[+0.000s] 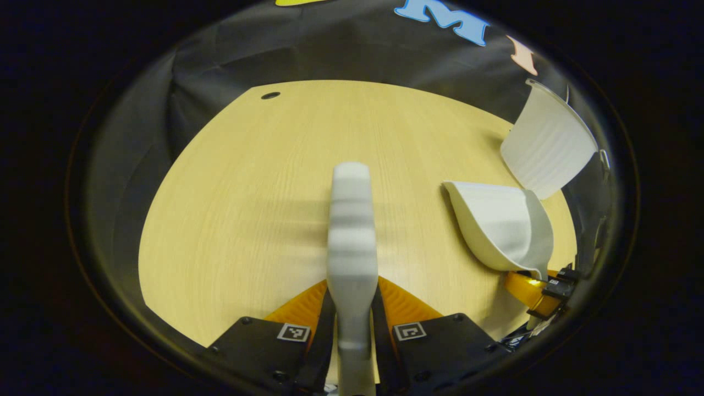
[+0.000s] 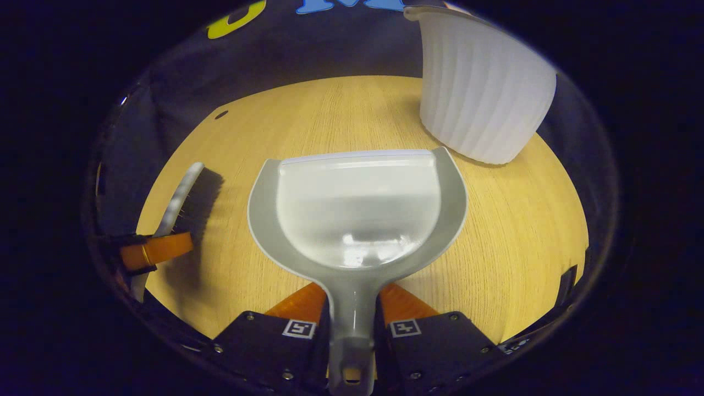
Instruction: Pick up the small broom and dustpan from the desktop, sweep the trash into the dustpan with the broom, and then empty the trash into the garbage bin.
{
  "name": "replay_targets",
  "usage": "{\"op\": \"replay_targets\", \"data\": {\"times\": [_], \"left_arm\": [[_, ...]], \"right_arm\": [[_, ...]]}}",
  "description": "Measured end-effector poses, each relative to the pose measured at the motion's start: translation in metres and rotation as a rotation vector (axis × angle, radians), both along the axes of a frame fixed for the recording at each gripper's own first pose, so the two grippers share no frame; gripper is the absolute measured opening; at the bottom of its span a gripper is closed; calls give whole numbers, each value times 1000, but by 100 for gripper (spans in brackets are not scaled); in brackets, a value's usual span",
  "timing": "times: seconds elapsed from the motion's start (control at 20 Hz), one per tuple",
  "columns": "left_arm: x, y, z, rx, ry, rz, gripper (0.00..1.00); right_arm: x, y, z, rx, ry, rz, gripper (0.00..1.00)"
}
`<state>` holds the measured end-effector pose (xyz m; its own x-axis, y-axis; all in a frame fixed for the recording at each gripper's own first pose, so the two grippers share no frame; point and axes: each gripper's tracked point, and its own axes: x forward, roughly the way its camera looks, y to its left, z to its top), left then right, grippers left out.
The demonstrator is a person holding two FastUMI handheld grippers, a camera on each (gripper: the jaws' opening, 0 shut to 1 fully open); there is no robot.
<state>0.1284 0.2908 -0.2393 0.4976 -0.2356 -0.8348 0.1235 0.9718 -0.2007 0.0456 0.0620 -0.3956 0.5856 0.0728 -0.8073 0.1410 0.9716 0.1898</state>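
1. Left gripper is clamped tight on the small grey plastic broom, both orange fingers pressed against its sides, so the broom sticks straight out over the pale wood-grain desk.
2. From the right gripper view you can see the broom's dark bristles hanging down toward the desk; can't tell if they actually touch it.
3. Right gripper is closed on the handle of the grey-and-white plastic dustpan, which sits low over the desk with its open mouth facing away.
4. The white ribbed plastic garbage bin stands upright on the desk's far right side, just past the dustpan's front corner.
5. Broom and dustpan sit side by side, well apart.
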Motion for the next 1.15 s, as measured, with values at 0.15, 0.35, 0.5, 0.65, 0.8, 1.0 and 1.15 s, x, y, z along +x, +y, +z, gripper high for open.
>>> {"op": "replay_targets", "data": {"times": [0.15, 0.35, 0.5, 0.65, 0.8, 1.0, 1.15], "left_arm": [[-3, 0, 9, -6, -19, -22, 45], [-3, 3, 19, 0, -46, -56, 46], [-6, 7, 27, 25, -81, -53, 53], [-5, 11, 39, 37, -133, -44, 72], [-2, 15, 63, 49, -223, 1, 89], [1, 12, 104, 43, -365, 68, 93], [2, 9, 143, 42, -498, 137, 92]], "right_arm": [[-2, -2, 4, -16, -13, -20, 36], [-4, -6, 13, -18, -23, -44, 37], [-8, -4, 17, 4, -34, -53, 52], [-11, -8, 29, 15, -64, -44, 74], [-11, -25, 43, -13, -113, -16, 90], [-9, -47, 80, -21, -229, 6, 96], [-6, -70, 110, -74, -342, 31, 96]]}}
